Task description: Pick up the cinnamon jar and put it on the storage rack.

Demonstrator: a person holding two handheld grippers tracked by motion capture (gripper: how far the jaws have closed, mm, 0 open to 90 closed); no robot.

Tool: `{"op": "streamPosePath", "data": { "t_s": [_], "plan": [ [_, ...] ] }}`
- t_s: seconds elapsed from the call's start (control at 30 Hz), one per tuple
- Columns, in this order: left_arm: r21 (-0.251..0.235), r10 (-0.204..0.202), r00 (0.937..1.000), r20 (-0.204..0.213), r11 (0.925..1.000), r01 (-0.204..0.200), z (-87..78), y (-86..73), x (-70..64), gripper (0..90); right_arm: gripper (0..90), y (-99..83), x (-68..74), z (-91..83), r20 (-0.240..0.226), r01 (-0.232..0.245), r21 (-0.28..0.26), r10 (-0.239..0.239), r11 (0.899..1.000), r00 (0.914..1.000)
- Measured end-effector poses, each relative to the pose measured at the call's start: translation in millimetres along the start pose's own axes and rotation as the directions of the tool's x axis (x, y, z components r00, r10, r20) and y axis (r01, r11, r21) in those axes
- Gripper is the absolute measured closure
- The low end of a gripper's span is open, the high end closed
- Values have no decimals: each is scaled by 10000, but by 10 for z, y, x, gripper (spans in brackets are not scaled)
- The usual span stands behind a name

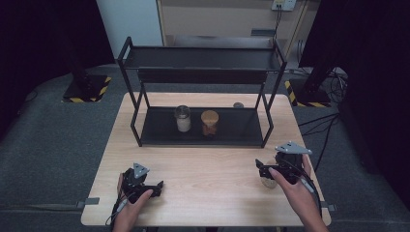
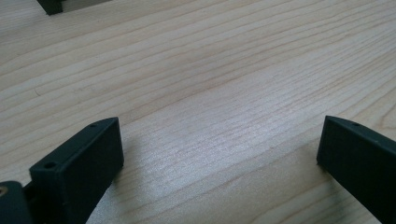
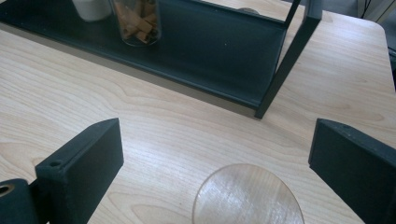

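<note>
A black two-tier metal shelf rack [image 1: 140,123] stands at the back of the wooden table [image 1: 208,164]. Its lower shelf [image 3: 219,51] carries a jar of white contents [image 1: 183,119] and a wooden-lidded jar of brown sticks [image 1: 209,123] [image 3: 138,18]. A round pale wooden lid [image 3: 247,198] [image 1: 267,181] lies at the front right. My right gripper [image 1: 261,169] [image 3: 215,128] hangs open just above it, one jaw on each side. At the front left, my left gripper [image 1: 155,186] [image 2: 219,126] is open over bare wood, with nothing between its jaws.
A small dark round object [image 1: 238,105] lies on the table behind the rack's right side. The rack's front right post [image 3: 286,60] rises just beyond the lid. A rack foot [image 2: 50,5] shows far ahead of the left gripper. Cables and stands surround the table.
</note>
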State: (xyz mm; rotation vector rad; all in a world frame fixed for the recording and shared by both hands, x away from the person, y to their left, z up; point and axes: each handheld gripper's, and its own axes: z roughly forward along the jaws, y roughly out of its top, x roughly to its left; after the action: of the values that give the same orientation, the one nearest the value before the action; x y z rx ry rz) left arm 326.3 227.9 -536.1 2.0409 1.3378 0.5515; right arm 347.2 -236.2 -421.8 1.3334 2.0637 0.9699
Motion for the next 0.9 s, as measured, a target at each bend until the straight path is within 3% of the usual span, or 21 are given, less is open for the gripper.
{"op": "streamPosePath", "data": {
  "t_s": [0.9],
  "plan": [
    [0,-1,10000,3,10000,1,0,0,0,0,30,-285,-245,-124,527,-528,103,522,9986,9972]
  ]
}}
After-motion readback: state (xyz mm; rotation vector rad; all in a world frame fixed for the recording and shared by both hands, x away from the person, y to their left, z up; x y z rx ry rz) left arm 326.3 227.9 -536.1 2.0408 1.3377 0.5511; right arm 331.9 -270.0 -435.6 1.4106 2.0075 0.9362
